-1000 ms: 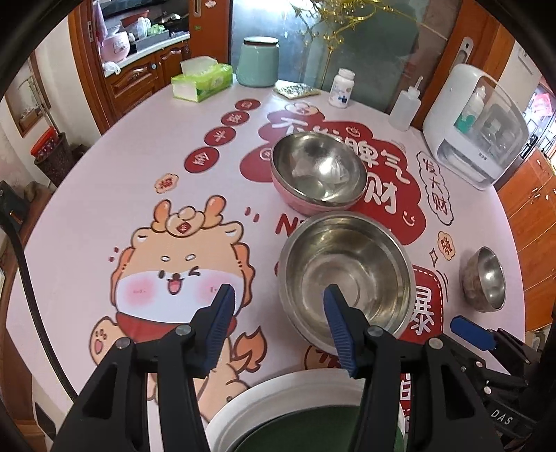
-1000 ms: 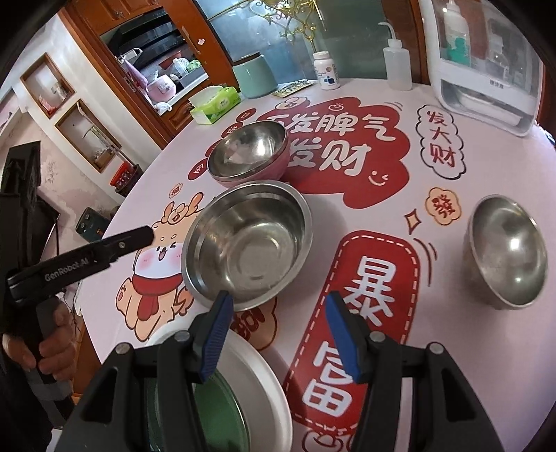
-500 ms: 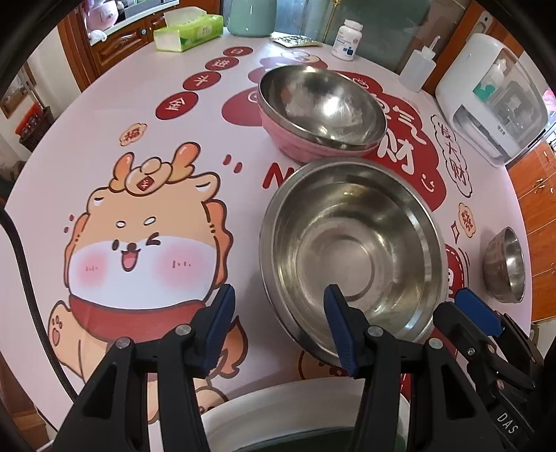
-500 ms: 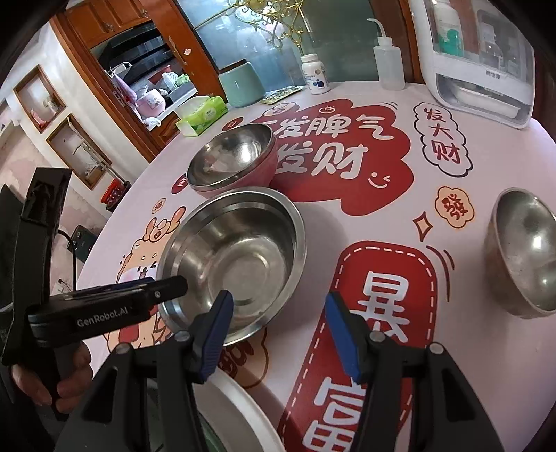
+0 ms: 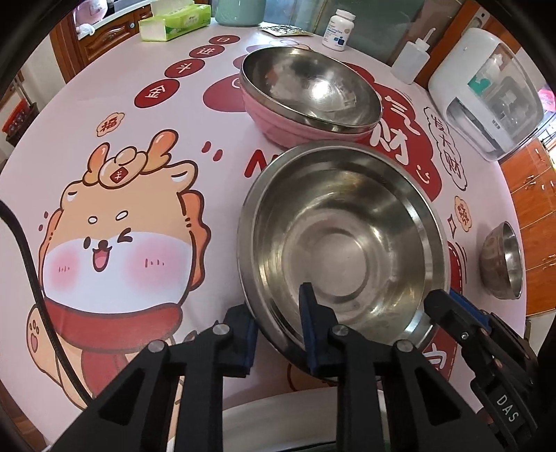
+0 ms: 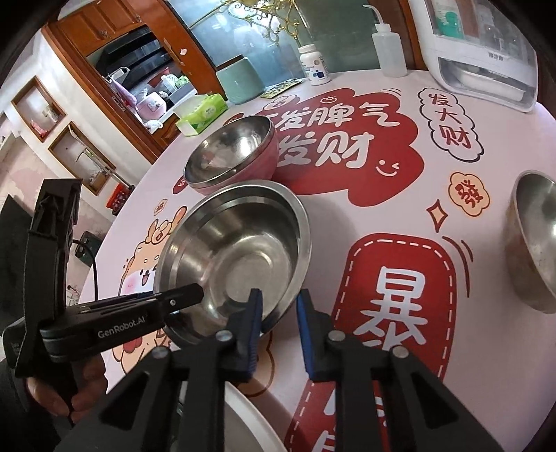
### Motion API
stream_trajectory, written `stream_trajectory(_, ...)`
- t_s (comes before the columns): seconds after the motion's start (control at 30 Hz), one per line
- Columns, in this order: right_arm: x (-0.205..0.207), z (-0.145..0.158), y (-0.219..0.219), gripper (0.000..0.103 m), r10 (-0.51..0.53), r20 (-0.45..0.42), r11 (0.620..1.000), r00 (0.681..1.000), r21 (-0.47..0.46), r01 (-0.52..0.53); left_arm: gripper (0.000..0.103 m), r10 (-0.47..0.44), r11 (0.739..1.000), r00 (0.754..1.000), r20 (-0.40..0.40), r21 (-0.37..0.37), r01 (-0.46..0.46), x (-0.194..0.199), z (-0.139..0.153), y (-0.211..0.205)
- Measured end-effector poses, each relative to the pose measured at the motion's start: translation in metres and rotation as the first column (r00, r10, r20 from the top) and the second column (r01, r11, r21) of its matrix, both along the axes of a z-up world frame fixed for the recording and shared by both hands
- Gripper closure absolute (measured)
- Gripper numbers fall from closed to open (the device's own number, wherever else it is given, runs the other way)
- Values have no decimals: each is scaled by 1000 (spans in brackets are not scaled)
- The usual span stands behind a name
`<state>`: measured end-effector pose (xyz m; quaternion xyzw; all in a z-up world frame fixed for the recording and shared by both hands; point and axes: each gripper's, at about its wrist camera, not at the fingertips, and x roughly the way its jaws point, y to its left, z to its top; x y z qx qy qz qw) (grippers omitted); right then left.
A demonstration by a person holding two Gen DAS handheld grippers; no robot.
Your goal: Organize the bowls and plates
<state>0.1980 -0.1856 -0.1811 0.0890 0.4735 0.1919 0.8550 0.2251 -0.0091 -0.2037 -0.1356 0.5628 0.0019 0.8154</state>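
A large steel bowl (image 5: 344, 236) (image 6: 239, 257) sits on the round table. My left gripper (image 5: 278, 313) is shut on its near left rim, one finger outside, one inside. My right gripper (image 6: 278, 313) is shut on its near right rim the same way. Behind it stands a pink bowl with a steel lining (image 5: 309, 94) (image 6: 232, 156). A small steel bowl (image 5: 504, 260) (image 6: 535, 240) sits at the right. A white plate with a green centre (image 5: 295, 417) (image 6: 250, 424) lies under the grippers at the near edge.
The table (image 5: 104, 121) wears a cartoon-printed cloth. At the back stand a tissue box (image 5: 173, 24), a teal jar (image 6: 239, 80), a pill bottle (image 5: 337, 29), a squeeze bottle (image 5: 413, 59) and a white appliance (image 5: 486, 94).
Both grippers moved forward to the large steel bowl and closed on its near rim, left one on the left side, right one on the right side.
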Motion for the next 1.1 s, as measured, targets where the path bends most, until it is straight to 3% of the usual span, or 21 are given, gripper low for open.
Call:
stream_trajectory(0.47, -11, 17, -14, 84, -10, 38, 1000, 999, 24, 9, 82, -34, 999, 998, 57, -17, 36, -12, 20, -9)
stream_trajectory(1.1, -80, 62, -74, 84, -96, 162, 995, 982, 3, 97, 81, -201, 979, 962, 184, 19, 201, -63, 75, -81)
